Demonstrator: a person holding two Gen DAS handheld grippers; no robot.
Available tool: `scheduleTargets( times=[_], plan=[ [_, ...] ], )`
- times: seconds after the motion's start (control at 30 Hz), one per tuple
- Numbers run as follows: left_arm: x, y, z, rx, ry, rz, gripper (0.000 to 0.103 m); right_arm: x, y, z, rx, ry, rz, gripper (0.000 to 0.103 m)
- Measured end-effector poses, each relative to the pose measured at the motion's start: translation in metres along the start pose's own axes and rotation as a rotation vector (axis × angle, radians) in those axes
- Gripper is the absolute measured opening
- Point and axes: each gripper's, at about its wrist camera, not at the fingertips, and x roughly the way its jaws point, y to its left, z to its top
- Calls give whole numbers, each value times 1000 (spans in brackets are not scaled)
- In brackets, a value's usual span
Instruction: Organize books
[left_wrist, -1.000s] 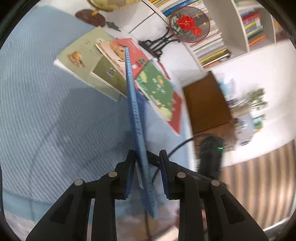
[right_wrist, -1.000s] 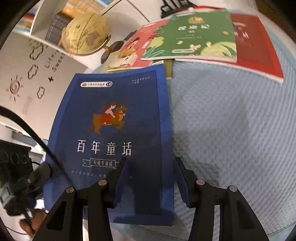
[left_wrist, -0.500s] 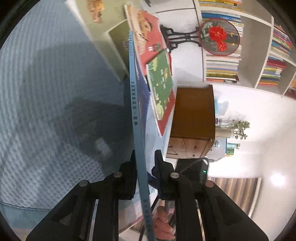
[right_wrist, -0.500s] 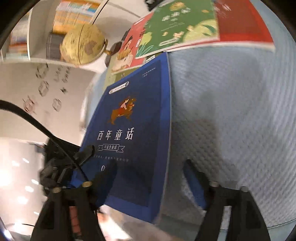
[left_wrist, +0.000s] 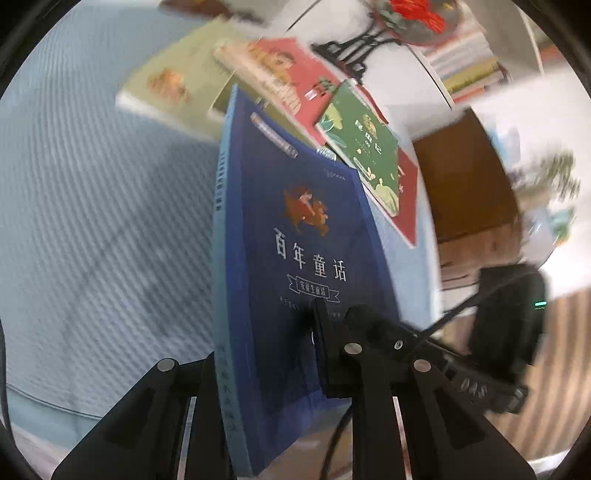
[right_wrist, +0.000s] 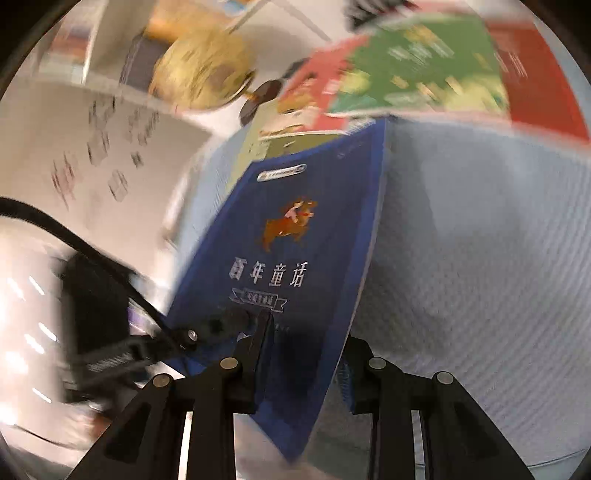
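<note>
Both grippers pinch the blue storybook at its near edge — left gripper clamped over the spine, right gripper just closed on it — tilting it above the blue desk, probably for stacking on books at 12 o'clock.

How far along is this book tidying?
Early on. Nothing looks sorted yet: the green book and the red book lie fanned untidily on the blue cloth. In hand: the blue book, clamped by both the left gripper and right gripper. Stacking everything remains.
</note>
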Motion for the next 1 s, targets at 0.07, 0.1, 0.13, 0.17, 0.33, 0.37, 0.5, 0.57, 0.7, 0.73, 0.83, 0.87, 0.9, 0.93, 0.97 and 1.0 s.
scheduleTargets(
  times=[0.07, 0.1, 0.13, 0.17, 0.33, 0.37, 0.5, 0.57, 0.7, 0.73, 0.83, 0.87, 0.9, 0.93, 0.97, 1.0],
  plan=[
    [-11, -8, 0, 64, -35, 37, 16, -3, 18, -1, -62, -14, -24, 31],
    [-19, -9, 1, 82, -54, 38, 16, -7, 26, -2, -83, -26, -21, 31],
    [-25, -8, 3, 86, -64, 32, 16, -10, 33, -2, -94, -35, -16, 31],
    [-32, -6, 4, 87, -73, 20, 16, -12, 38, -3, -103, -43, -12, 31],
    [-65, 20, 3, 33, -102, -16, 16, -14, 74, -1, -179, -60, -16, 31],
    [-71, 24, 1, 28, -108, -21, 16, -13, 84, 0, -205, -64, -19, 31],
    [-114, 43, 7, 25, -178, -12, 16, -6, 122, 13, -272, -68, 3, 32],
    [-137, 54, 13, 20, -218, -4, 16, 1, 150, 24, -313, -74, 28, 32],
    [-182, 87, 25, -4, -306, 13, 16, 20, 201, 41, -376, -75, 71, 33],
    [-192, 96, 29, -4, -325, 22, 16, 31, 220, 47, -401, -73, 81, 33],
    [-222, 130, 42, -9, -361, 54, 16, 57, 261, 58, -453, -60, 92, 34],
    [-231, 141, 47, -19, -369, 58, 16, 68, 276, 63, -461, -57, 101, 34],
    [-241, 156, 51, -24, -376, 62, 16, 79, 289, 67, -466, -54, 108, 34],
    [-252, 171, 58, -24, -384, 71, 16, 87, 301, 71, -473, -53, 112, 35],
    [-258, 180, 63, -23, -391, 79, 16, 100, 317, 76, -483, -53, 115, 35],
    [-266, 192, 70, -19, -400, 87, 16, 107, 326, 79, -488, -55, 115, 35]
  ],
)
